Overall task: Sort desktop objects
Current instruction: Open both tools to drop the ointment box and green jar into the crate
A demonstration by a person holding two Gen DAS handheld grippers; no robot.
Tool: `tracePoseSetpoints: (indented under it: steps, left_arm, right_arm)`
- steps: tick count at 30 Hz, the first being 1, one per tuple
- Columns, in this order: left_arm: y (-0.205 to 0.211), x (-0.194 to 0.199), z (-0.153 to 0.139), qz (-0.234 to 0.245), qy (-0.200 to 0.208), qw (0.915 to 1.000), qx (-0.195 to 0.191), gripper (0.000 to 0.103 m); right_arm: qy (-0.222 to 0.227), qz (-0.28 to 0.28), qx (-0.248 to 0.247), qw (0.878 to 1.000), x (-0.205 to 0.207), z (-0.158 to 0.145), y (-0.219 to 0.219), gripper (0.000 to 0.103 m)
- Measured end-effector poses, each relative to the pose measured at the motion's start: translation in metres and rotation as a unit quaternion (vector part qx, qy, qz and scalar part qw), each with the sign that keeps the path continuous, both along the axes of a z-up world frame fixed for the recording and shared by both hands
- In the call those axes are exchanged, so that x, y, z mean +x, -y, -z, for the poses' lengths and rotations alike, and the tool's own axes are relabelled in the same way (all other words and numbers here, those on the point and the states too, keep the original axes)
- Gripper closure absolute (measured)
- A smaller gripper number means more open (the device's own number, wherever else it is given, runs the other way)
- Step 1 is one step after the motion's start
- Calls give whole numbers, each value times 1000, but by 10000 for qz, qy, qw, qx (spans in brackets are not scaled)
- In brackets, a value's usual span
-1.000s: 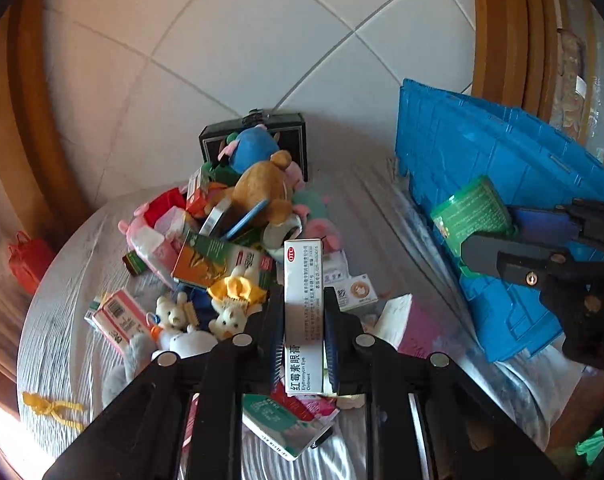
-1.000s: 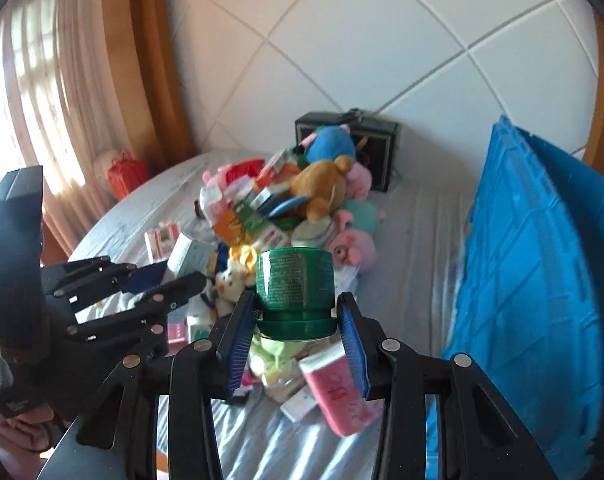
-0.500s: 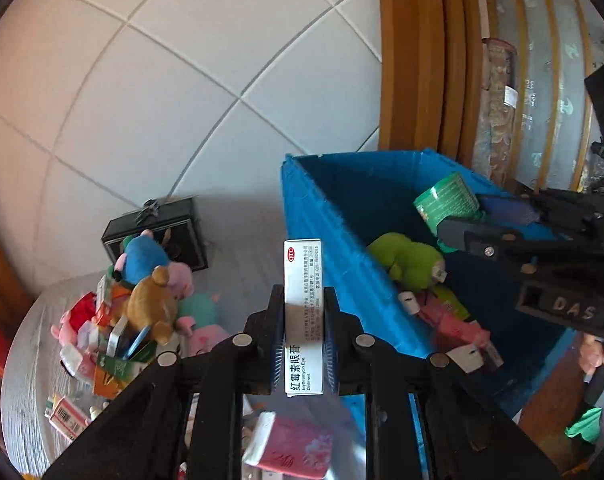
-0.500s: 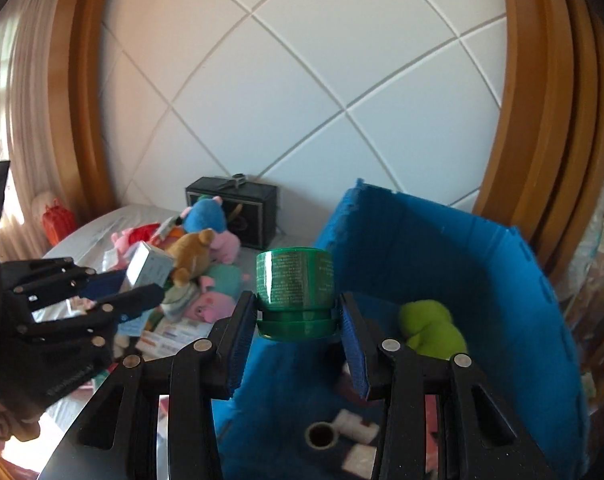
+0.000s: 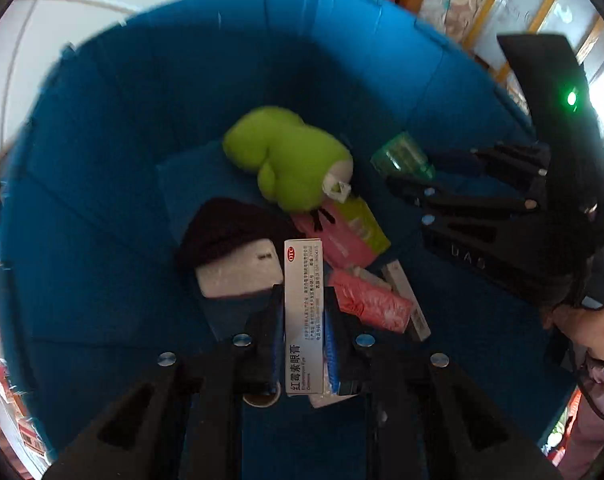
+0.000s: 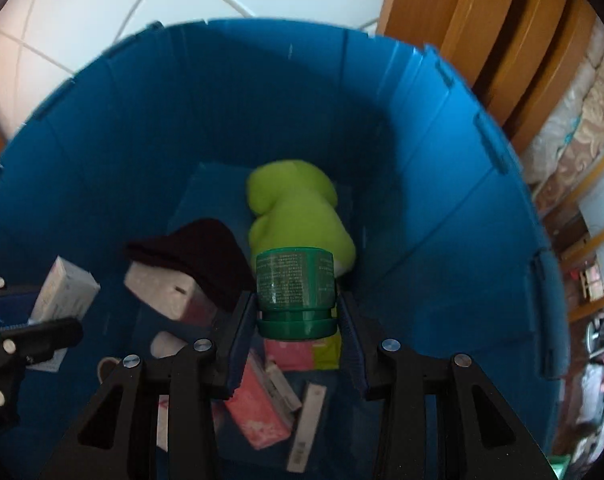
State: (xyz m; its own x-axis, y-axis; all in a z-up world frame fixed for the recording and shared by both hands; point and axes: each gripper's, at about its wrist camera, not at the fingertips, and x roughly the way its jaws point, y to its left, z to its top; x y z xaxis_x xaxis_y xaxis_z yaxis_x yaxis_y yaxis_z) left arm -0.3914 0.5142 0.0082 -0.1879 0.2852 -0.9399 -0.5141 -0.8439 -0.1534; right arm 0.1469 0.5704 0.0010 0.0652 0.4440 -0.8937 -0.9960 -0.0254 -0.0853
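Both grippers hang over the open blue bin (image 5: 101, 200) (image 6: 442, 200), pointing steeply down into it. My left gripper (image 5: 304, 320) is shut on a narrow white medicine box (image 5: 303, 304) with red Chinese lettering. My right gripper (image 6: 295, 328) is shut on a green jar (image 6: 295, 292) with its cap toward the camera. The right gripper and jar (image 5: 402, 158) also show at the right of the left wrist view. The left gripper with the box (image 6: 61, 292) shows at the left edge of the right wrist view.
On the bin floor lie a lime green plush toy (image 5: 289, 156) (image 6: 297, 204), a dark knitted cloth (image 5: 225, 228) (image 6: 193, 256) over a white tissue pack (image 5: 239, 272), pink packets (image 5: 366, 300) (image 6: 257, 408), a pink-and-green box (image 5: 350, 232) and slim white boxes (image 6: 306, 420). A hand (image 5: 582, 324) is at the right.
Both grippers swung from beside the bin to over its opening and tilted down. The table's toy pile has left view. Both grips are unchanged.
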Motion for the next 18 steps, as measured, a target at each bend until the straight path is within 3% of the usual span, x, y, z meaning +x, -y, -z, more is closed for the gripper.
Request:
tracePoseSetpoints:
  steps: [4, 7, 10, 12, 15, 18]
  left_arm:
    - [-19, -17, 59, 46, 907, 9933, -713, 86]
    - [-27, -23, 87, 55, 941, 9859, -1384, 86]
    - [-29, -32, 108, 175, 926, 9792, -1797, 86]
    - [-31, -44, 110, 120, 747, 9803, -1822, 86]
    - [-31, -58, 105, -78, 597, 9860, -1555, 86]
    - [-28, -60, 102, -233, 724, 9891, -1257, 86]
  right_arm:
    - [-468, 280, -758, 9956, 18, 39, -12, 62]
    - [-498, 384, -1114, 9918, 23, 57, -17, 62]
    - [-526, 419, -1248, 9899, 25, 65, -18, 62]
    - [-498, 464, -1333, 9887, 23, 69, -18, 62]
    - [-515, 546, -1445, 9867, 26, 75, -21, 62]
    - [-557, 659, -1555, 9841, 29, 85, -29, 62]
